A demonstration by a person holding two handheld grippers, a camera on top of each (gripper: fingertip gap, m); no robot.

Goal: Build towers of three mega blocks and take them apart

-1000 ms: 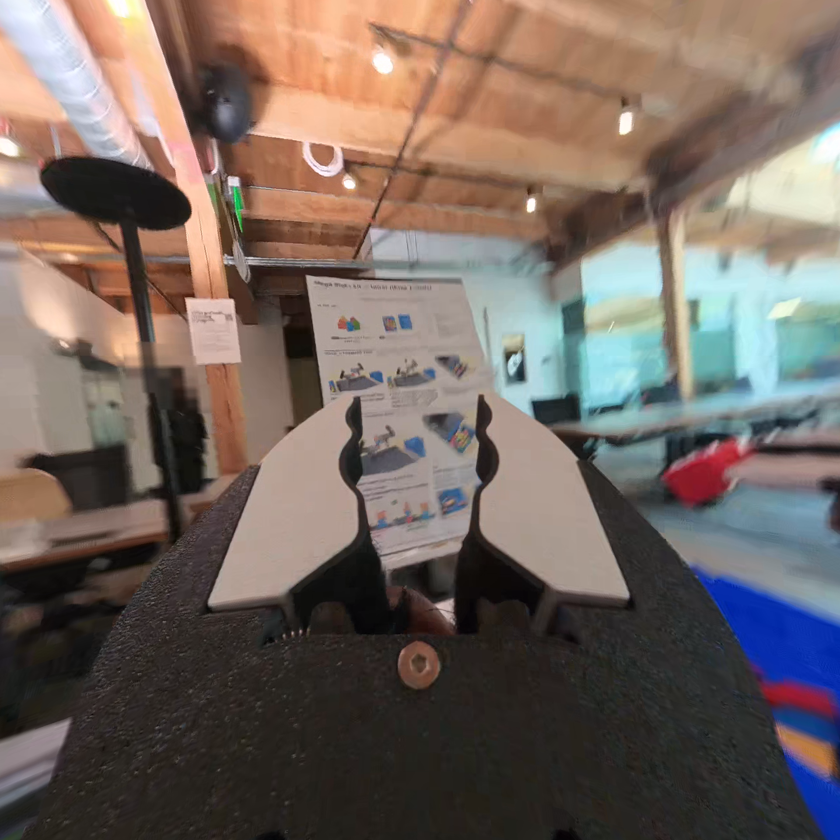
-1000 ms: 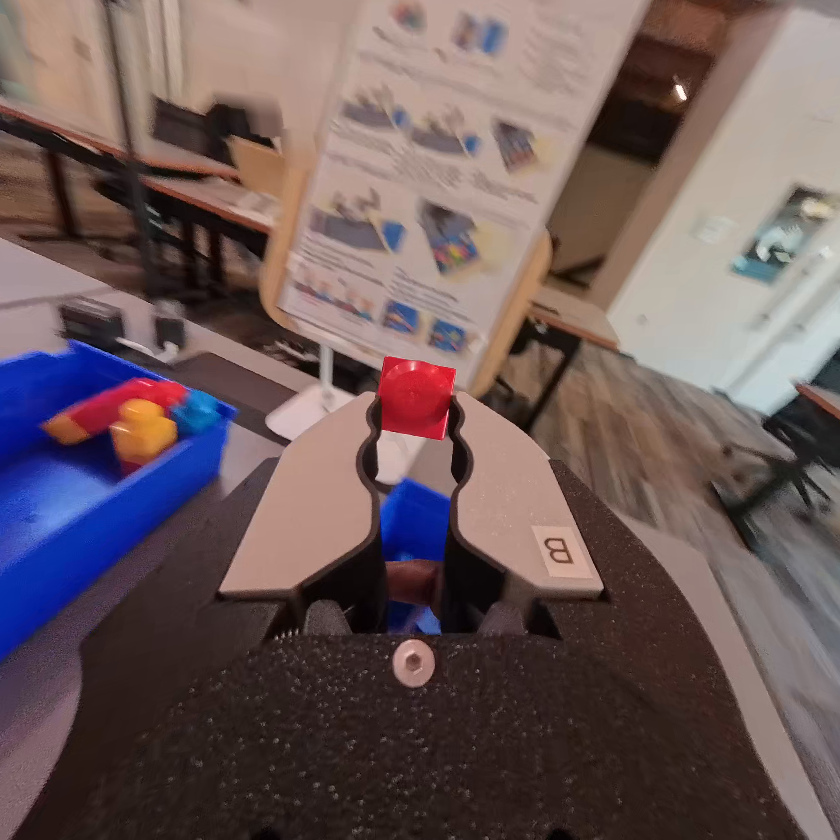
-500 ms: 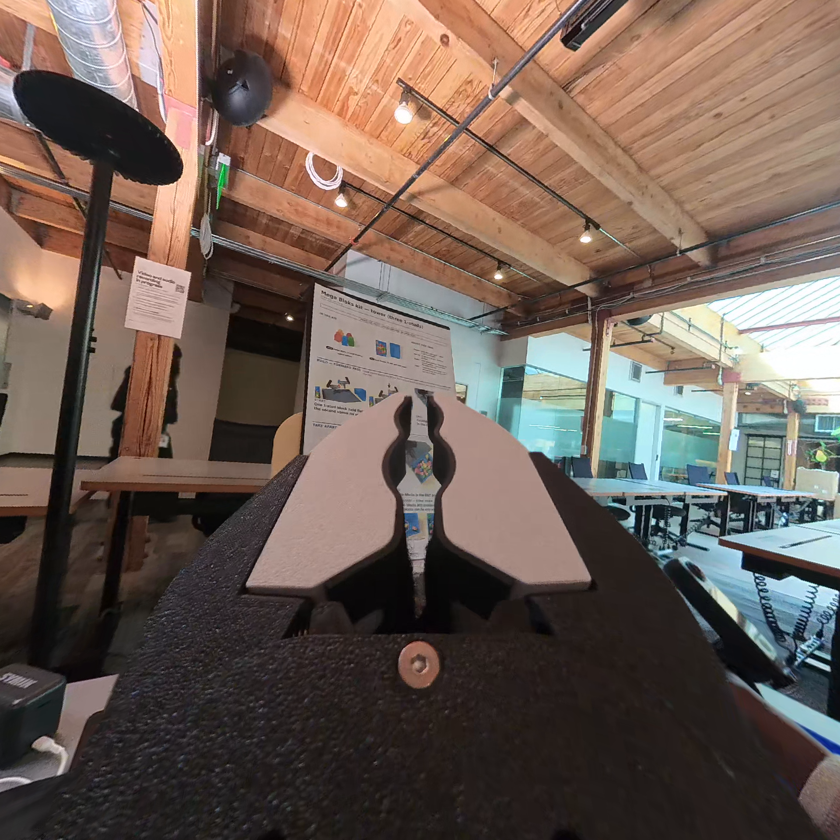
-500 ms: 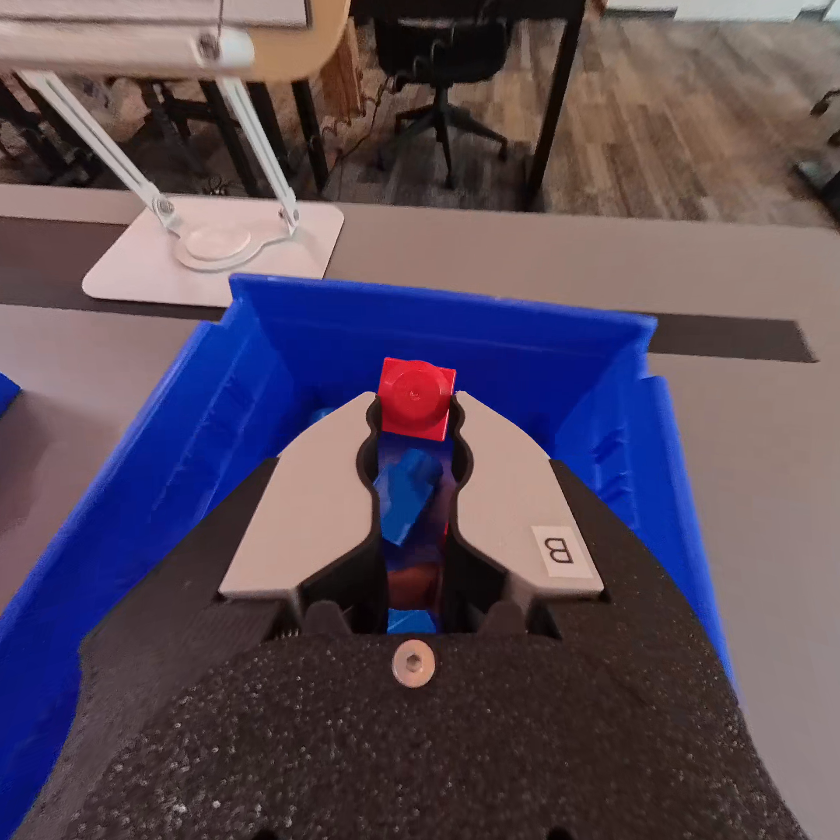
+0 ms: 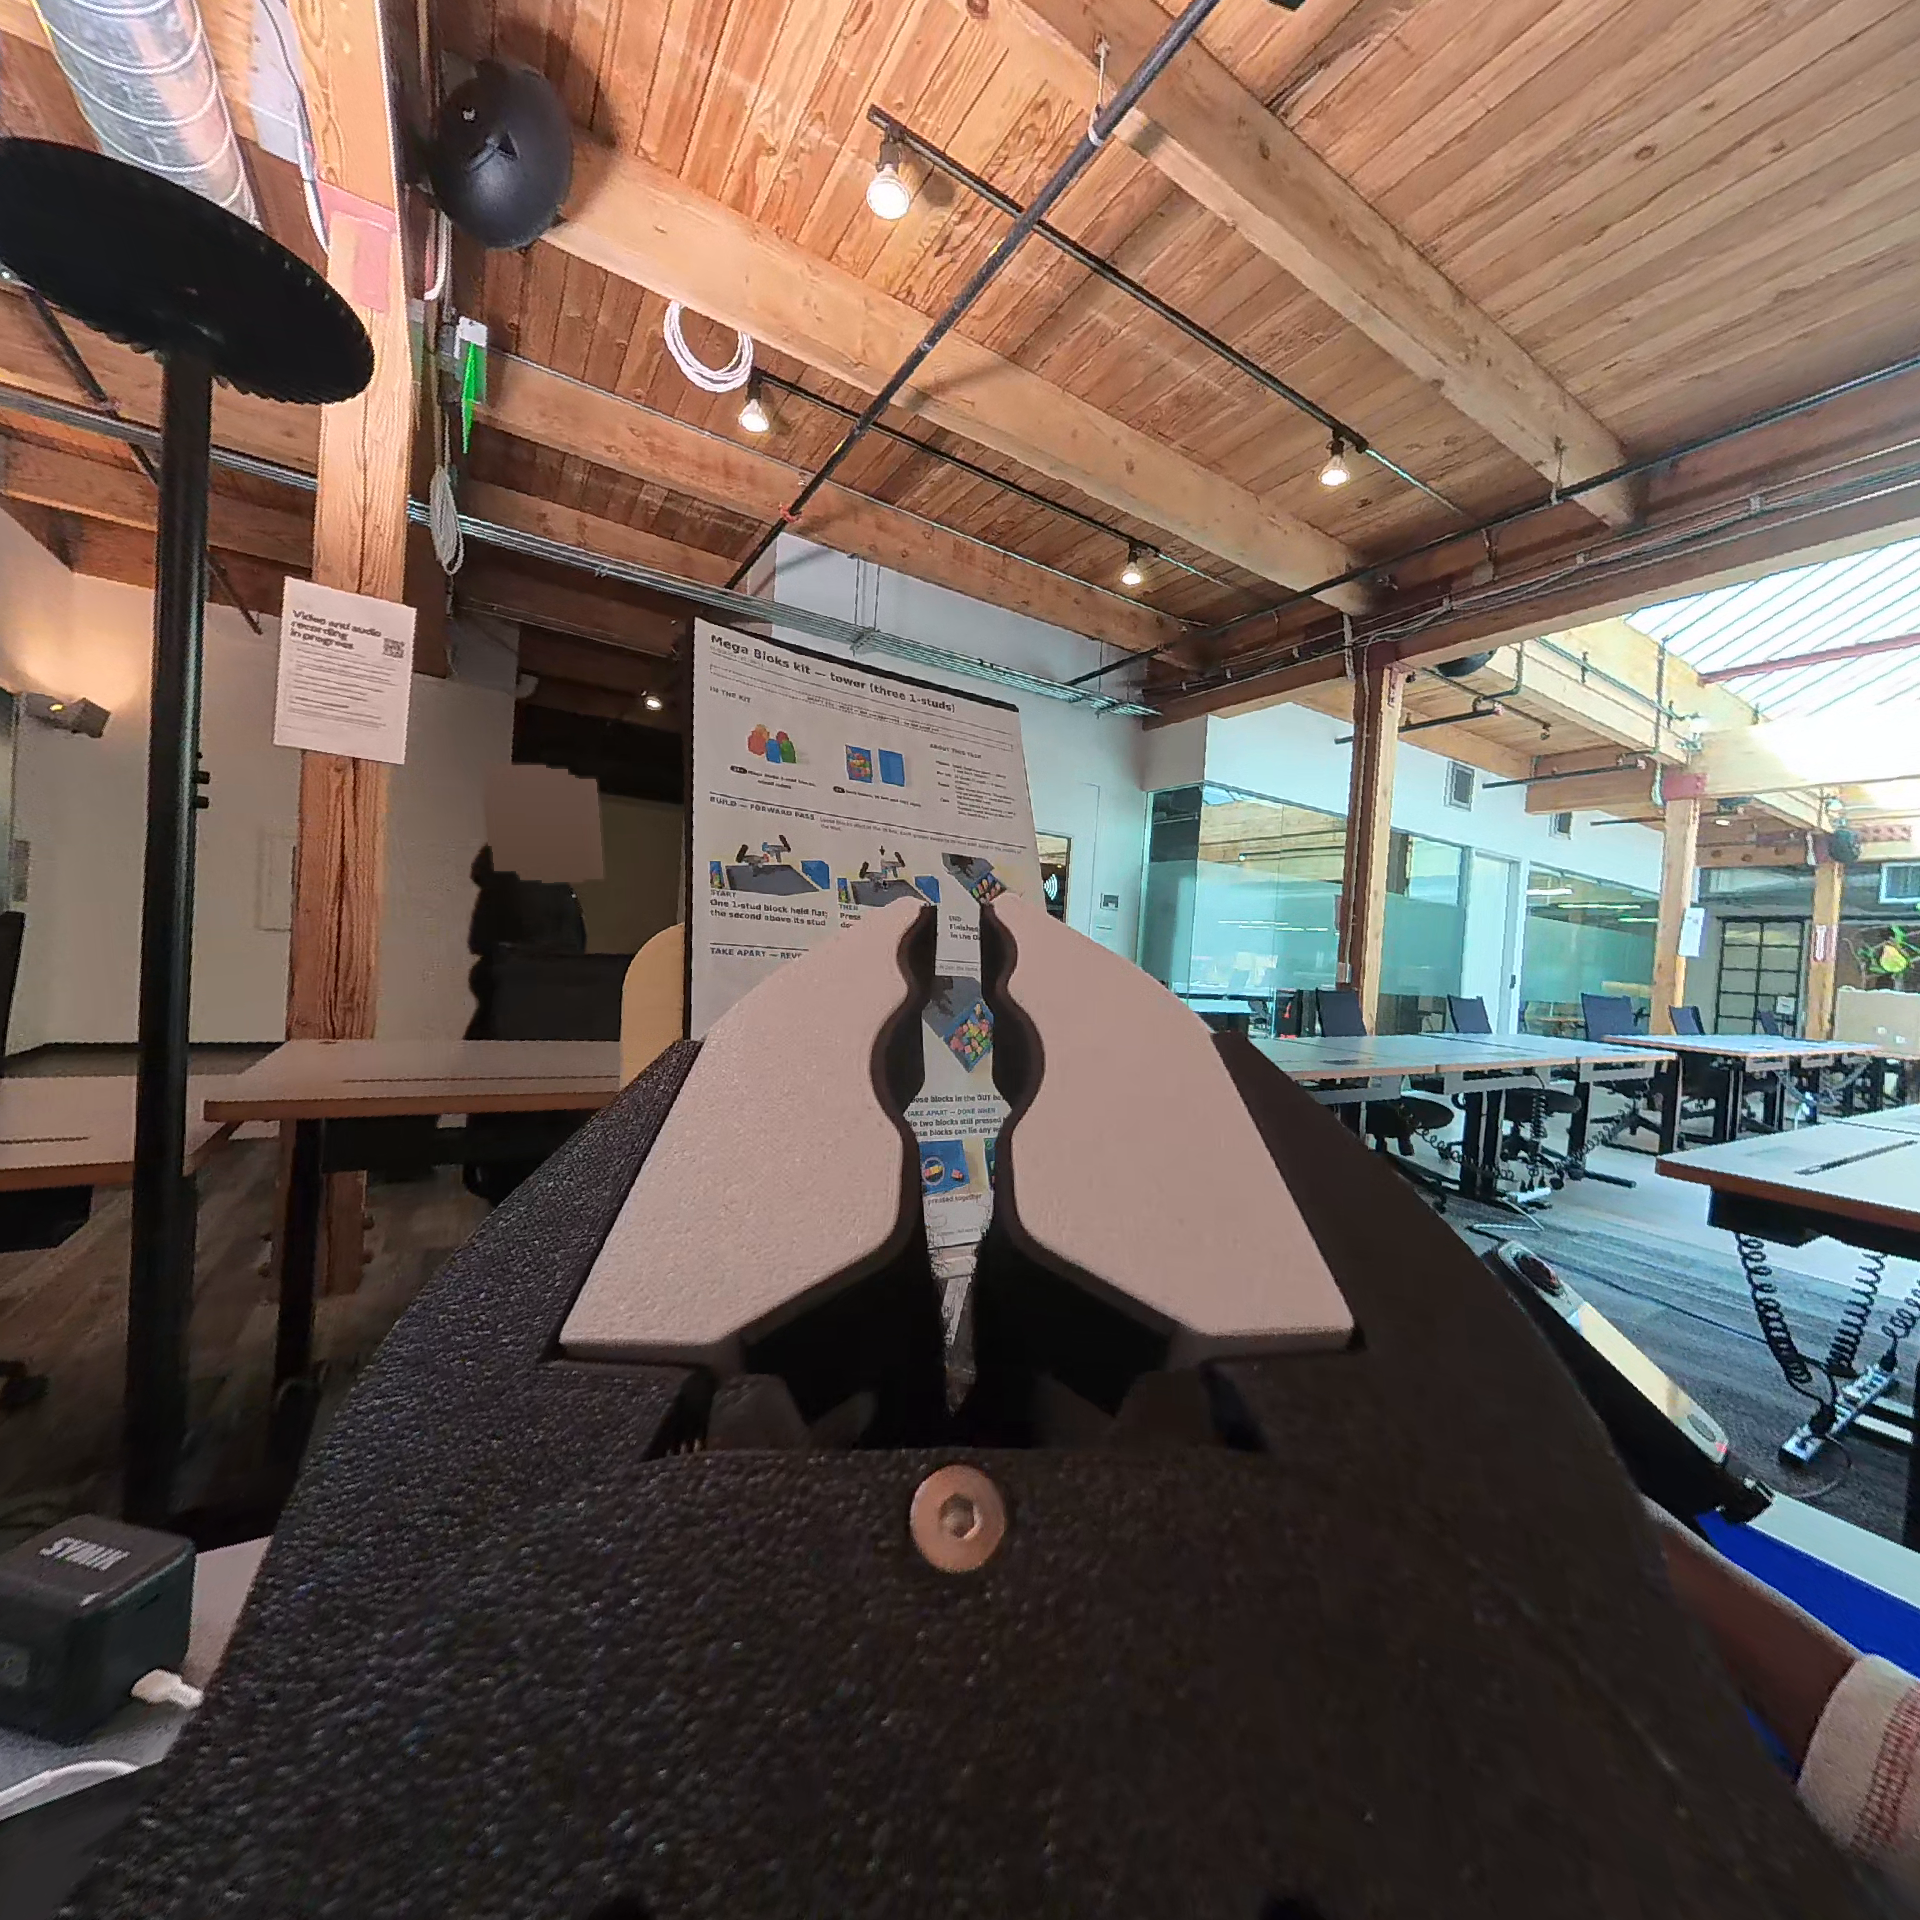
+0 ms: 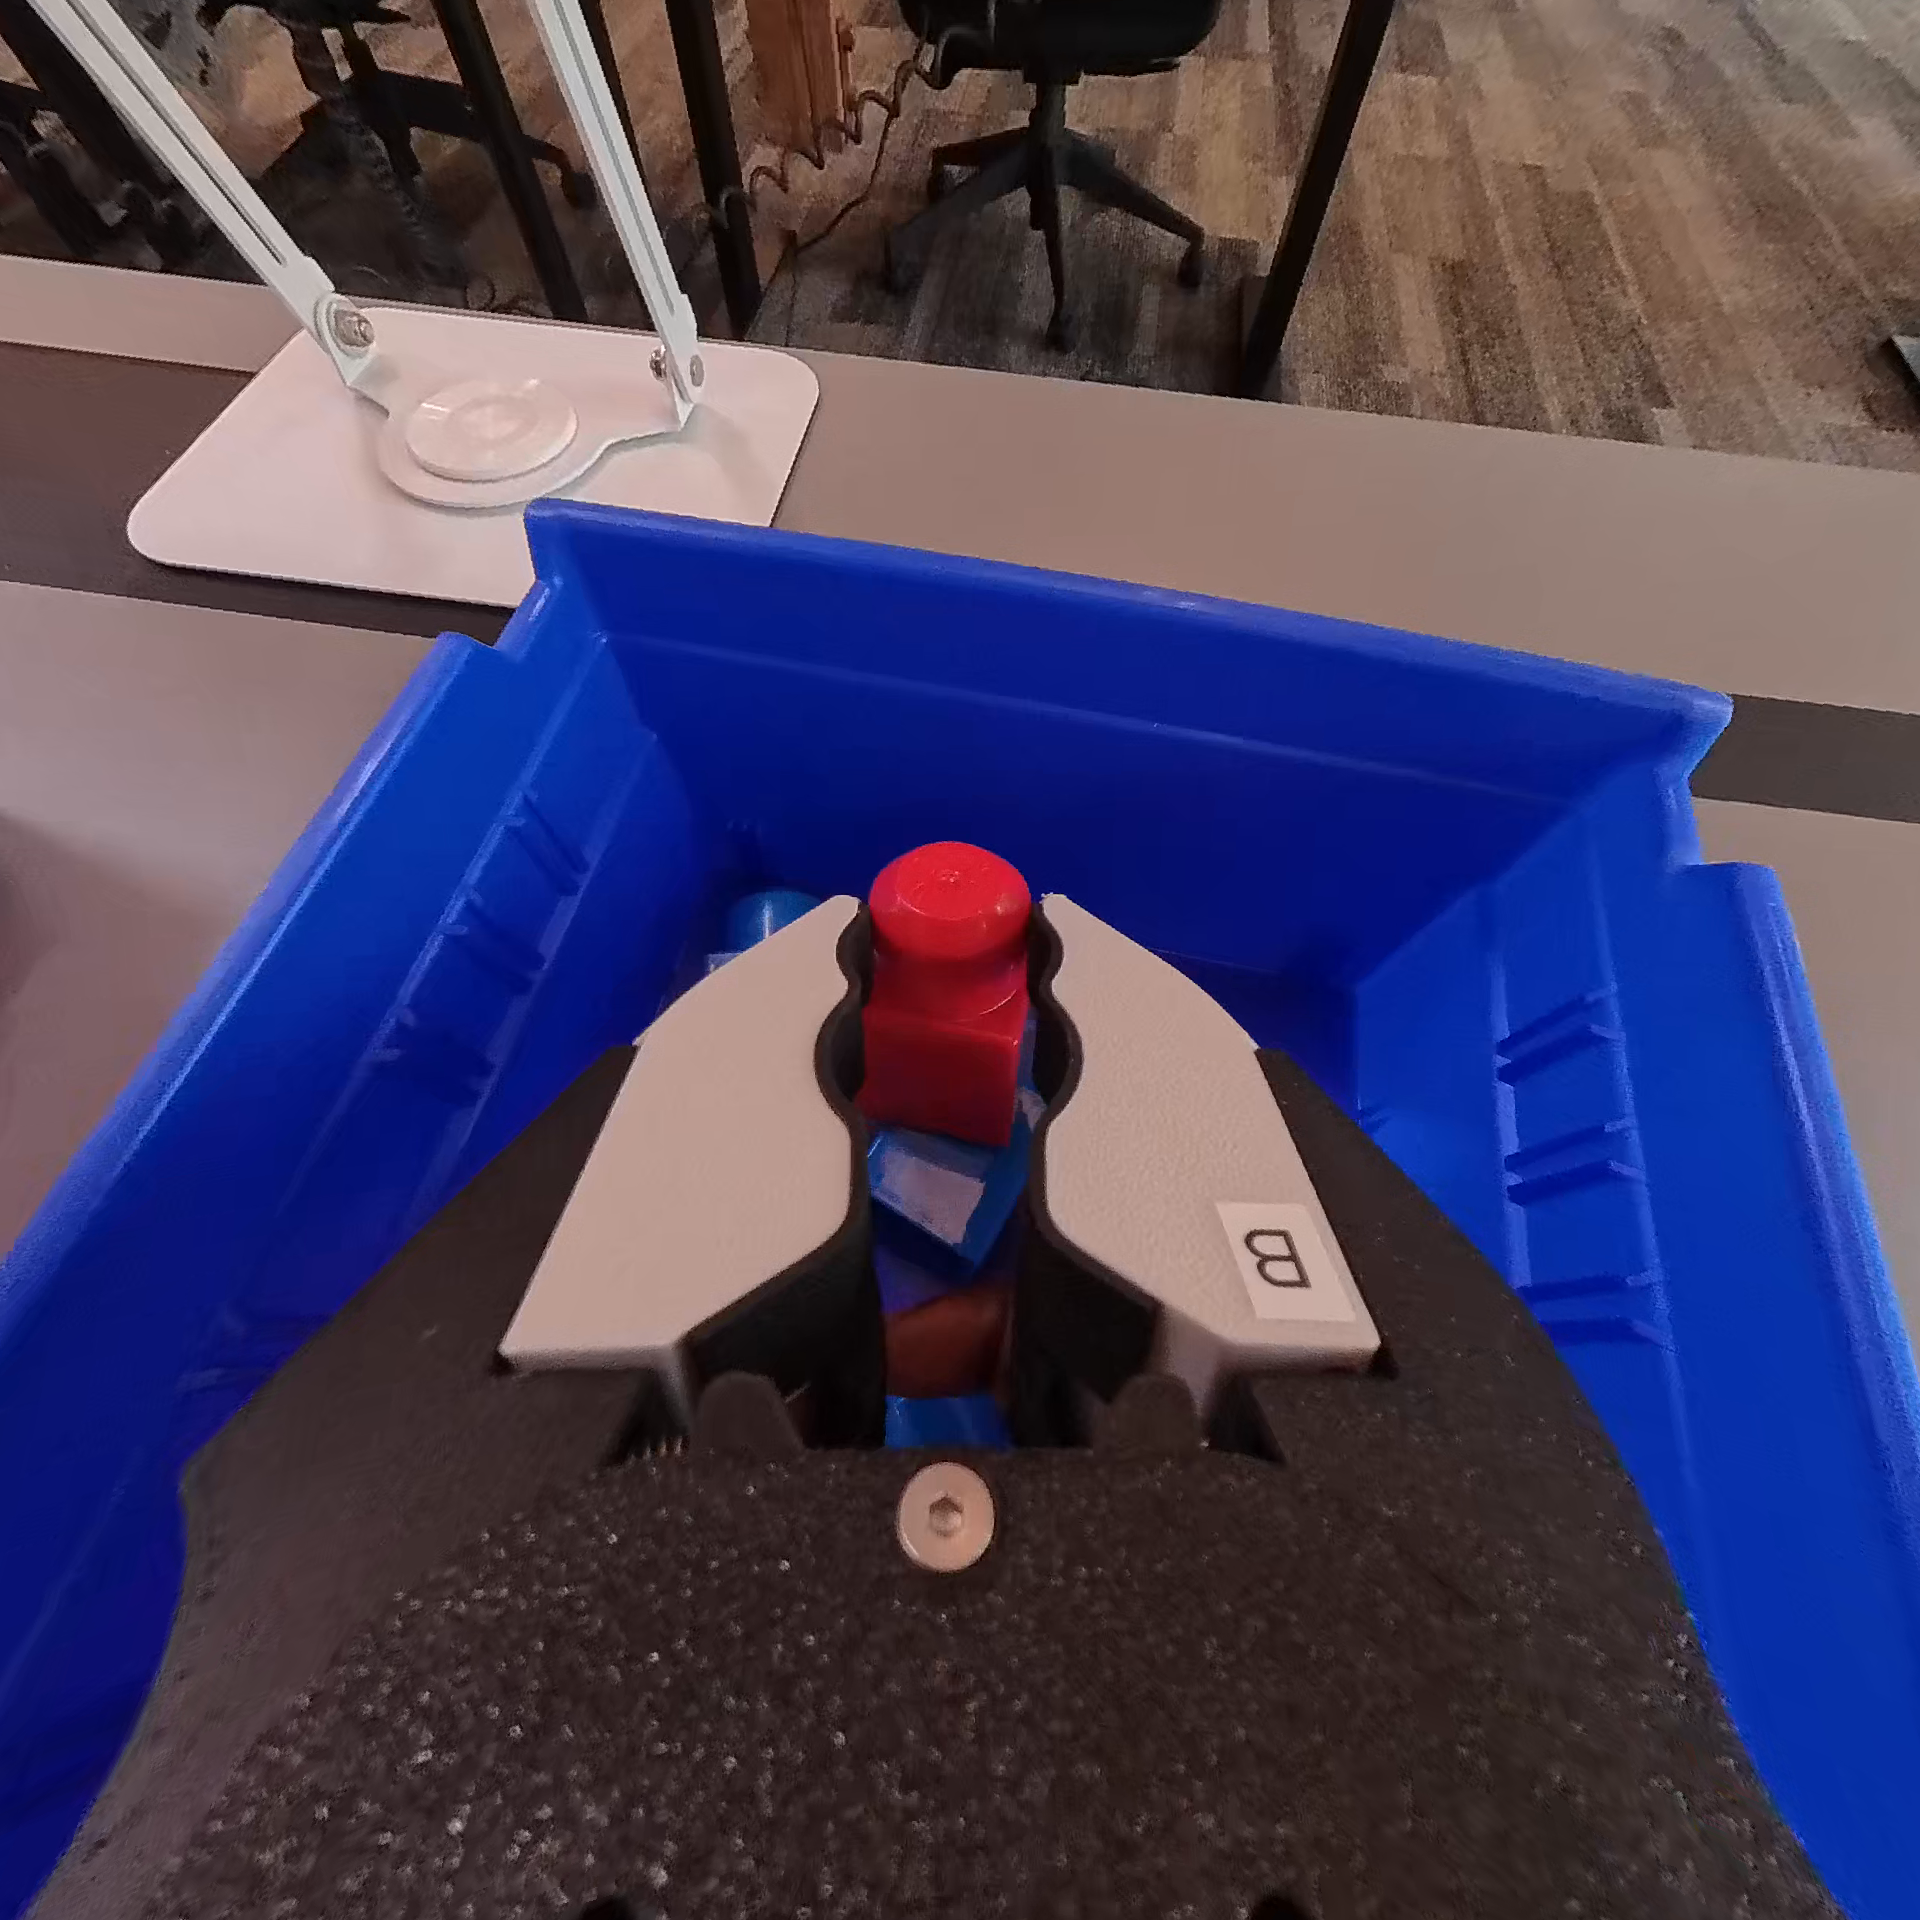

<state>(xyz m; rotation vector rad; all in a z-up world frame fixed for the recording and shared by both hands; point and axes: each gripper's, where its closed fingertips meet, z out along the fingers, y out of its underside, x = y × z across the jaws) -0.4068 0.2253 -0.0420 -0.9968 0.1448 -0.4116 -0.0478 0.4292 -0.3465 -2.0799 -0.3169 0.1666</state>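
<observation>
In the right wrist view my right gripper points down into a blue bin and is shut on a red one-stud block. The block sits tilted between the fingers, its stud at the fingertips. Loose blocks lie in the bin below: a blue one, a dark red one and another blue one beside the left finger. In the left wrist view my left gripper is shut and empty, raised and pointing across the room at a standing instruction sheet. No blocks show there.
The bin stands on a grey table, with the white base of the sheet stand just behind it. In the left wrist view there are a black pole, a small black box, and a sleeve at lower right. The left gripper's tips are roughly 50 cm from the right gripper's.
My right gripper swung from facing the sheet down over the bin and lowered into it; the red block has tilted in the fingers. My left gripper closed from open, then held still.
</observation>
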